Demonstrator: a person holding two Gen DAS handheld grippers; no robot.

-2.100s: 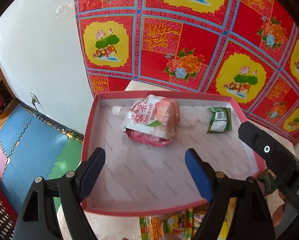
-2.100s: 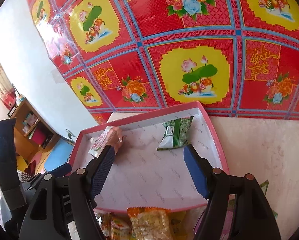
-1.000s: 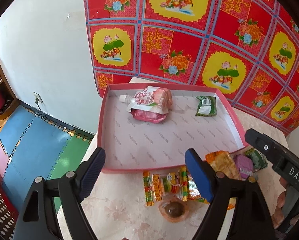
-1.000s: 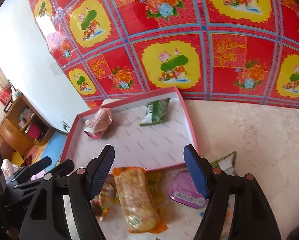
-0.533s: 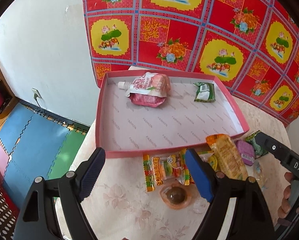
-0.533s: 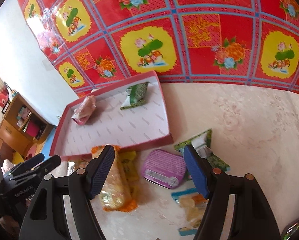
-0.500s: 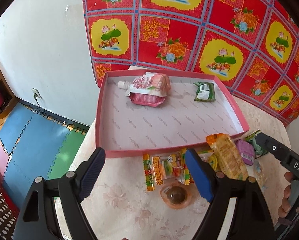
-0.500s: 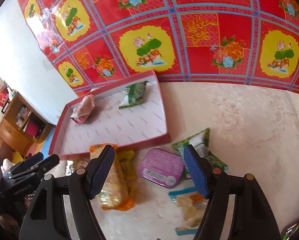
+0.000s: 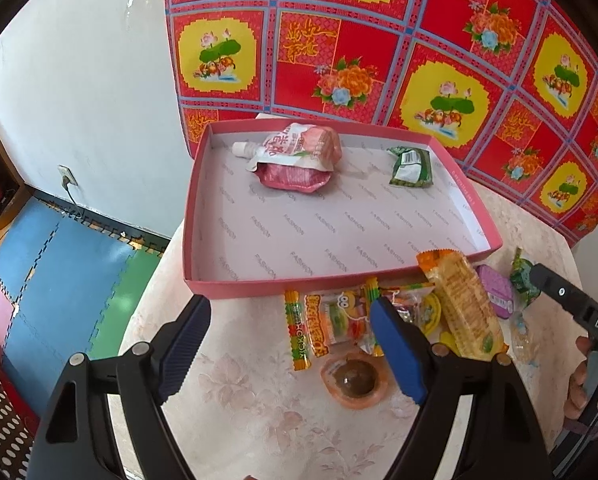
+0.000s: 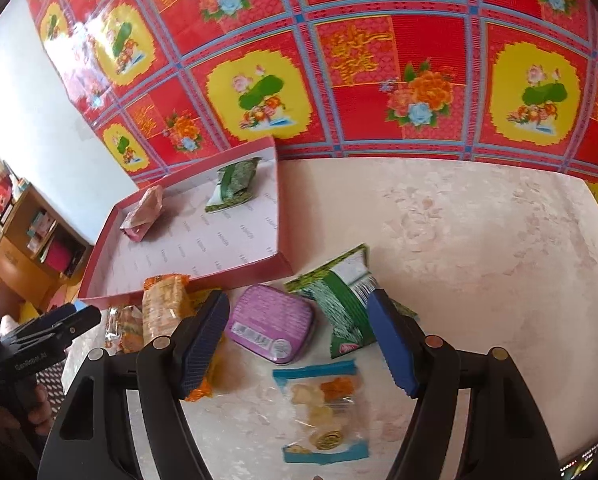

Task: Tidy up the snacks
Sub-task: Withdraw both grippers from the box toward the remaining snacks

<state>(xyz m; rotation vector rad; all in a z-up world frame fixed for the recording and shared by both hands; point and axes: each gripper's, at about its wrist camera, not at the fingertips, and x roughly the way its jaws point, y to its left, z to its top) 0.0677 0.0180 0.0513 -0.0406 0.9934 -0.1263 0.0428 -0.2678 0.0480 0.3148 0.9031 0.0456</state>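
A pink tray (image 9: 203,280) (image 10: 275,266) sits on the table and holds a pink spouted pouch (image 9: 295,152) (image 10: 143,212) and a small green packet (image 9: 411,168) (image 10: 231,186). Loose snacks lie on the table in front of it: a gummy pack (image 9: 327,320), a round jelly cup (image 9: 355,380), an orange cracker pack (image 9: 459,304) (image 10: 163,308), a purple tin (image 9: 495,290) (image 10: 271,328), a green bag (image 10: 339,300) and a clear blue-edged bag (image 10: 323,400). My left gripper (image 9: 291,348) is open and empty above the table near the tray's front edge. My right gripper (image 10: 295,340) is open and empty over the purple tin.
The table (image 10: 479,240) has a pale floral cloth and stands against a red and yellow patterned wall sheet (image 10: 379,60). Foam floor mats (image 9: 59,260) lie below the table's left edge. A wooden shelf (image 10: 31,240) stands at the far left.
Both grippers have drawn back from the tray toward the near side of the table, so the loose snacks came into view. The right gripper has come down closer over the purple tin.
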